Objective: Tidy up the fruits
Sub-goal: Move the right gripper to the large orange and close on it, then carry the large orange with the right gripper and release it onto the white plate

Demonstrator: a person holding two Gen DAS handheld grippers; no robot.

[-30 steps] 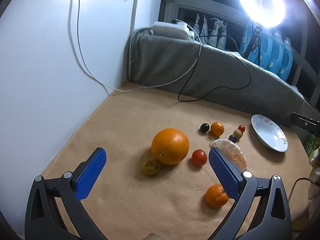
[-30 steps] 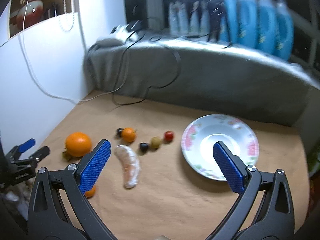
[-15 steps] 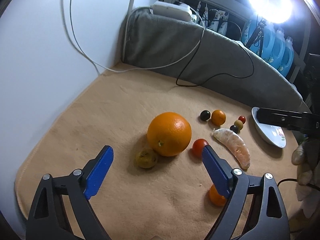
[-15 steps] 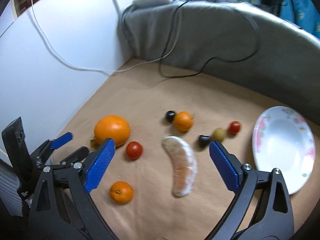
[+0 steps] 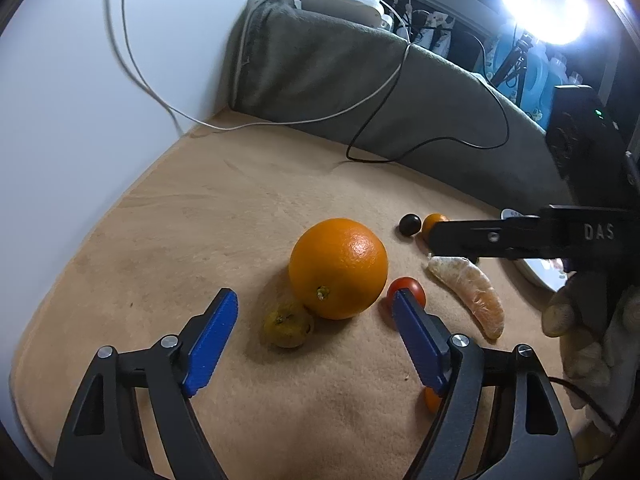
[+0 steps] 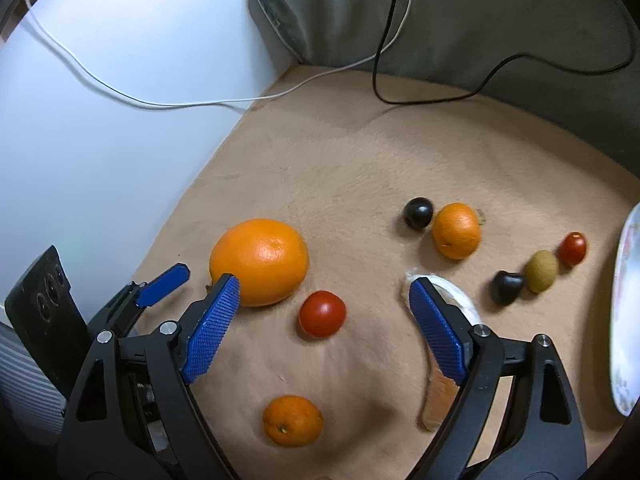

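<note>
A big orange (image 5: 338,268) (image 6: 259,261) lies on the tan cloth, a small yellow-green fruit (image 5: 288,325) touching its near left side. A red tomato (image 5: 407,290) (image 6: 322,313) lies to its right, then a peeled orange segment (image 5: 468,292) (image 6: 448,360). A small mandarin (image 6: 293,421) lies nearest. Farther off are a dark berry (image 6: 418,213), another mandarin (image 6: 456,230), and a dark, a yellow-green and a red small fruit (image 6: 541,271) in a row. My left gripper (image 5: 312,312) is open just short of the big orange. My right gripper (image 6: 324,300) is open above the tomato.
A white floral plate (image 6: 624,320) sits at the right edge. A grey padded backrest (image 5: 360,76) with black and white cables (image 6: 384,40) borders the far side, a white wall (image 5: 80,80) the left. A ring light (image 5: 540,0) glares at top right.
Both grippers have moved forward and down toward the fruit. The right gripper swung left from the plate to over the tomato. Nothing was grasped.
</note>
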